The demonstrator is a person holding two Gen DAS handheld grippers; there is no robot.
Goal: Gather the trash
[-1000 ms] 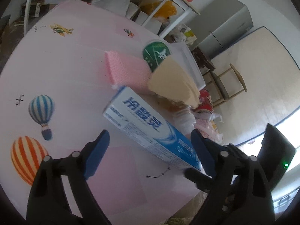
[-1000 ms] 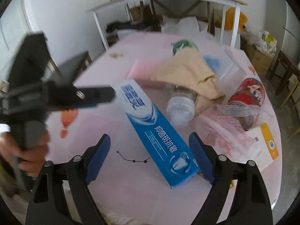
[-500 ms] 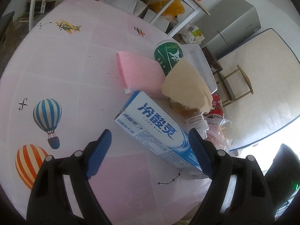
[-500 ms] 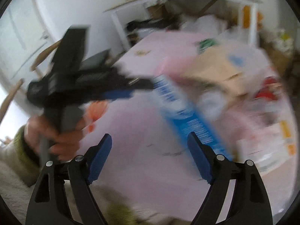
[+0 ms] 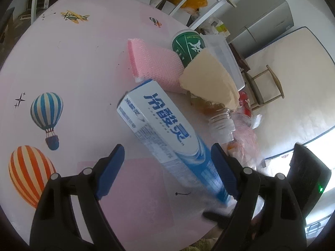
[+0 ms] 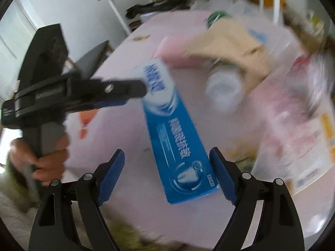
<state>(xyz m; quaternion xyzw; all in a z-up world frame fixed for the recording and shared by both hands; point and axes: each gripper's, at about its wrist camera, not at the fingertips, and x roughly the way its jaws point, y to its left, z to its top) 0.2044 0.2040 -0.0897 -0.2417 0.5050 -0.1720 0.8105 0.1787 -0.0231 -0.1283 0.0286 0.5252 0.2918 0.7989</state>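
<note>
the step in hand is judged to be the approach to a first piece of trash: the toothpaste box [image 5: 167,133], which lies flat on the pink worktop [image 5: 69,67] at the near edge of the heap. both tools are held wide open and nothing is gripped. the left tool [image 5: 167,165] is framed around the box's blue end without any contact being visible; the right tool [image 6: 167,173] is lined up over the same end, its right pad just beside the carton's corner, though that view is blurred. the next move is thought to call for one tool to be lowered across the narrow width of the box and closed on it. large blue chinese characters are printed on the box's white face, and a tooth emblem on the blue end. a green cup [image 5: 187,46] bears a white figure logo; its small lettering cannot be read.
</note>
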